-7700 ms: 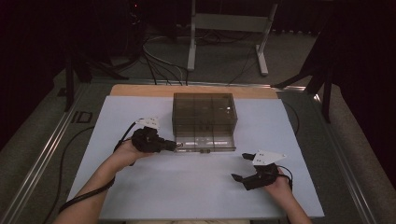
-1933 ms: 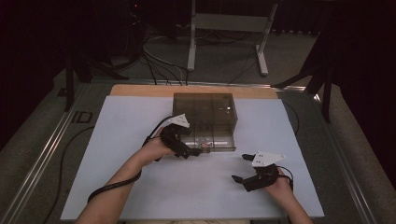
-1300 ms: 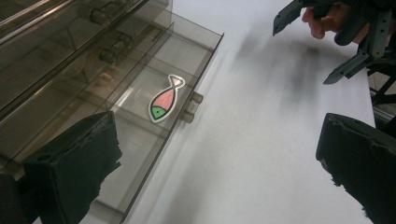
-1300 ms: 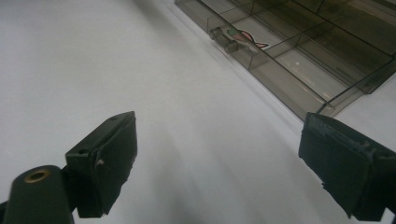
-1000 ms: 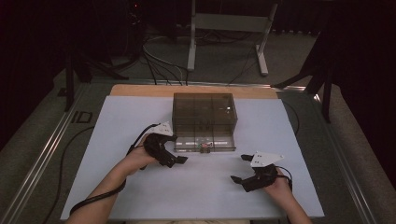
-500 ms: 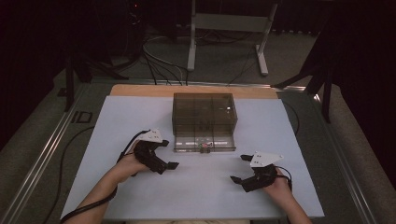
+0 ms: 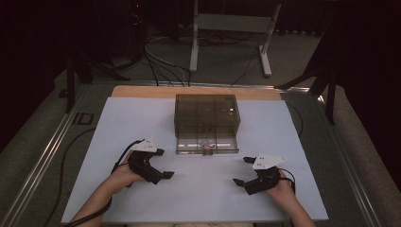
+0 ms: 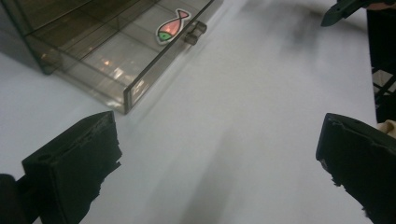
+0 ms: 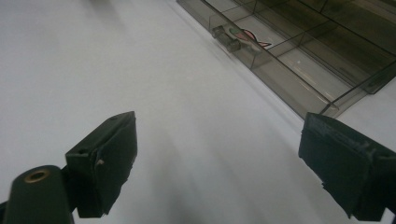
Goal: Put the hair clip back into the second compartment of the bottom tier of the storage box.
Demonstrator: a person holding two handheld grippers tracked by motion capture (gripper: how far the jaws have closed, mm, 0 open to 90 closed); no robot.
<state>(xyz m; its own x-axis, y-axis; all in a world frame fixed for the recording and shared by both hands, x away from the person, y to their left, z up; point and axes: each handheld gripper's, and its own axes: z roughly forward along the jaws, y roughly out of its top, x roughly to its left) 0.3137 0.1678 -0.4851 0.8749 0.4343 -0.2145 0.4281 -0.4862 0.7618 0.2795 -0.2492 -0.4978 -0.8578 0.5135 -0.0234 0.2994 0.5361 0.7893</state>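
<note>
A smoky clear drawer box (image 7: 207,111) stands at the middle of the white table sheet (image 7: 132,123). Its lowest drawer (image 7: 206,144) sticks out toward me, with a small knob and a pink-and-green fish sticker (image 7: 207,150) on its front. My left gripper (image 7: 164,163) rests open on the sheet, near and left of the drawer. My right gripper (image 7: 242,170) rests open near and right of it. In the left gripper view the drawer (image 8: 116,51) and fish sticker (image 8: 172,28) lie ahead of the wide-apart jaws. In the right gripper view the drawer (image 9: 299,60) and its knob (image 9: 226,38) lie ahead, with nothing between the jaws.
Beyond the white sheet runs a wooden table edge (image 7: 142,91). Metal rails (image 7: 47,156) flank the table. Cables (image 7: 161,56) and a stand's legs (image 7: 227,42) lie on the dark floor behind. The right gripper's tip (image 8: 345,9) shows far off in the left gripper view.
My left gripper has drawn back from the drawer's front toward the near left and now rests on the sheet. The right gripper has hardly moved.
</note>
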